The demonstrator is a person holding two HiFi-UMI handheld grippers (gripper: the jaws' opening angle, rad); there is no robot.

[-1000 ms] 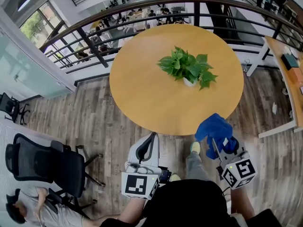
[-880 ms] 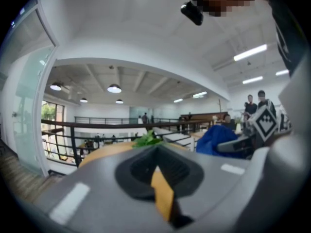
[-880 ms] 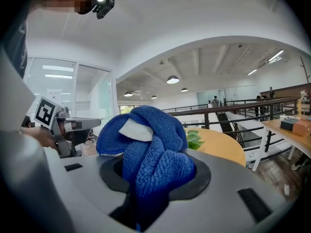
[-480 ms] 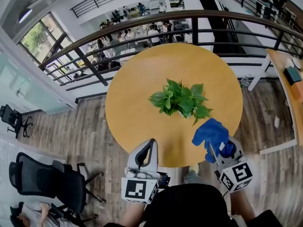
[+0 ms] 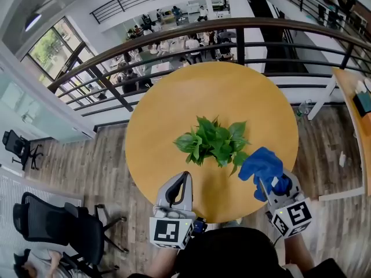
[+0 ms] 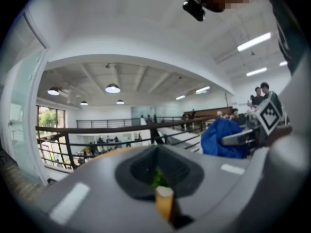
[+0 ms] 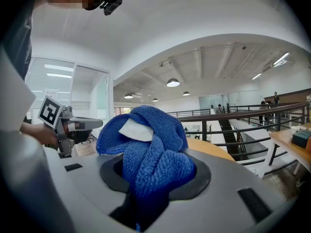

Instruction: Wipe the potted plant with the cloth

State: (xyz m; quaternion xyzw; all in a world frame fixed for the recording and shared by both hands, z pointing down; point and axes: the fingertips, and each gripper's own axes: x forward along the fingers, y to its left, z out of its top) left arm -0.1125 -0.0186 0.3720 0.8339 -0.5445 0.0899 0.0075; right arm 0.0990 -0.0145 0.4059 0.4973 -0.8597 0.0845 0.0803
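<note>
The person holds both grippers low in front of the body, marker cubes nearest the torso, jaws pointing away toward the far side of the round table [image 5: 168, 103] and tipped a little downward. The left gripper [image 5: 185, 176] lies over the near rim of the table, near and to the left of the potted plant [image 5: 213, 141]. The right gripper [image 5: 264, 185] lies over the near right rim.

The potted plant stands upright near the middle of the table, its leaves spreading wider left to right than near to far; the pot itself is mostly hidden under them.

The cloth [image 5: 261, 163] is a blue bunched wad without a clear long side. It sticks out past the right gripper's jaw tips toward the plant, just beside its near right leaves; whether it touches them is hard to tell from above.

The left gripper's jaws are pressed fully together with nothing between them. The right gripper's jaws are clamped on the cloth.
</note>
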